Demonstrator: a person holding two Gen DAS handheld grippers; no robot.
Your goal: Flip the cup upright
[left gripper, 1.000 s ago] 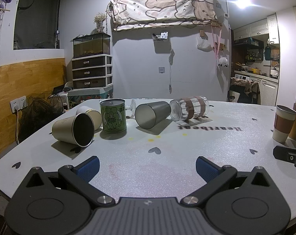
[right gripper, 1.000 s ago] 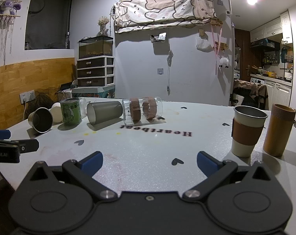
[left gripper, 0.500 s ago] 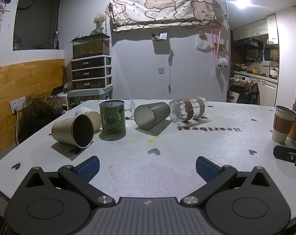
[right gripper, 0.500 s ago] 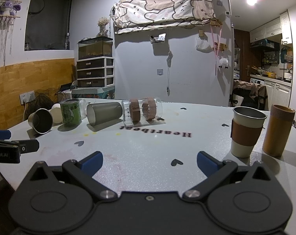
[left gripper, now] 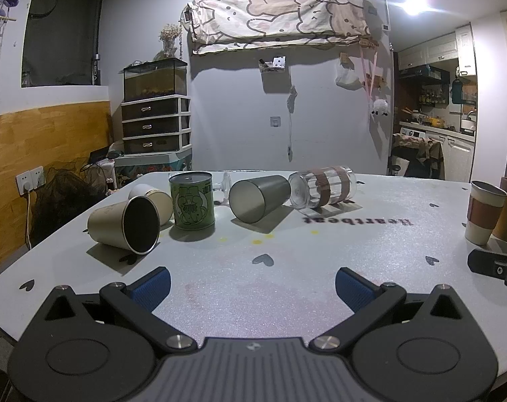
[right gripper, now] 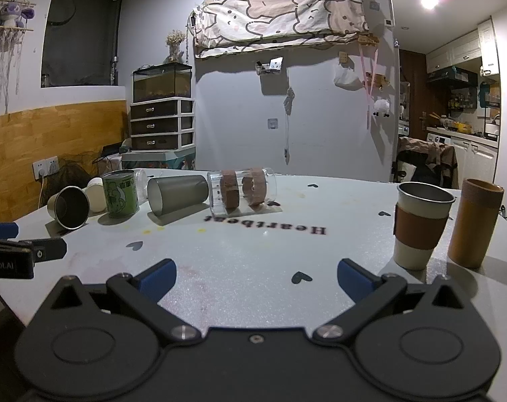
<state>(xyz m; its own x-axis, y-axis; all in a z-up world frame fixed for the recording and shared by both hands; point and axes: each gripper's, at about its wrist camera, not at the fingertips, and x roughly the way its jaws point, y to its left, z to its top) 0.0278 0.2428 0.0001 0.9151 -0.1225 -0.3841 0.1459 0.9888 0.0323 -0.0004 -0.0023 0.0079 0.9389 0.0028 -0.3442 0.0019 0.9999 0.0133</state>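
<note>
Several cups lie on their sides on the grey table (left gripper: pixel 287 268): a beige metal cup (left gripper: pixel 124 225), a cream cup (left gripper: pixel 153 199) behind it, a dark grey tumbler (left gripper: pixel 258 197) and a clear glass with brown bands (left gripper: pixel 322 187). A green can (left gripper: pixel 191 201) stands upright among them. They also show in the right wrist view: the tumbler (right gripper: pixel 178 194) and the banded glass (right gripper: pixel 241 191). My left gripper (left gripper: pixel 251 283) is open and empty, short of the cups. My right gripper (right gripper: pixel 257 274) is open and empty.
At the right stand an upright cup with a brown sleeve (right gripper: pixel 421 229) and a brown cylinder (right gripper: pixel 476 222). The right gripper shows at the right edge of the left wrist view (left gripper: pixel 498 268). The table's edge falls away at left.
Both views have barely shifted; nothing on the table has moved and both grippers stay open.
</note>
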